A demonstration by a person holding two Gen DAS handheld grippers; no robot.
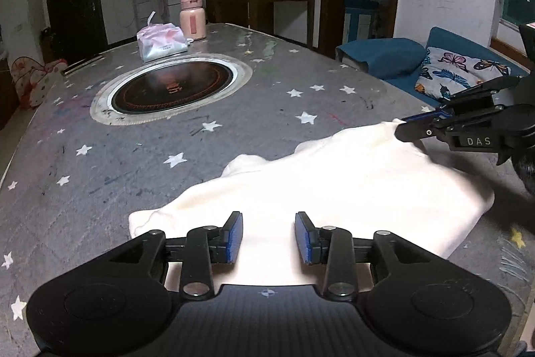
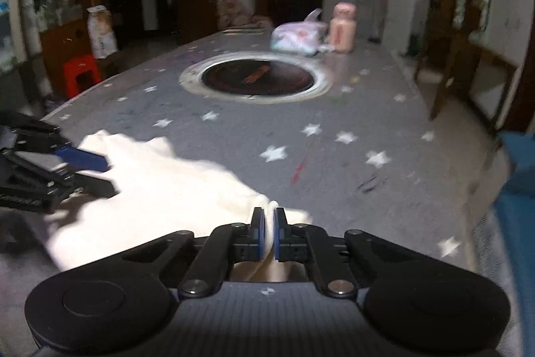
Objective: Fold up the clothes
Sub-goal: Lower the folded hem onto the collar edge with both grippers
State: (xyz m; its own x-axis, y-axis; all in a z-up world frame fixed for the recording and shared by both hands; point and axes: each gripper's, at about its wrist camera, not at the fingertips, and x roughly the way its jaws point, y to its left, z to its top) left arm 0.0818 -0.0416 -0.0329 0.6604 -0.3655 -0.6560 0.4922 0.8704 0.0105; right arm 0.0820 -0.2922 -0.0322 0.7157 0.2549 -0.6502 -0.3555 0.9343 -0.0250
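Note:
A white garment lies crumpled on the near part of a grey star-patterned table. My left gripper hovers over its near edge, jaws apart, blue pads clear of the cloth. The right gripper comes in from the right and pinches the garment's far right corner. In the right wrist view the right gripper is shut on a fold of the white garment, cloth squeezed between its blue pads. The left gripper shows at the left edge over the cloth.
A round black cooktop is set into the table's middle. Behind it stand a pink flask and a pack of tissues. A blue sofa with a butterfly cushion lies right of the table. A red stool stands on the floor at left.

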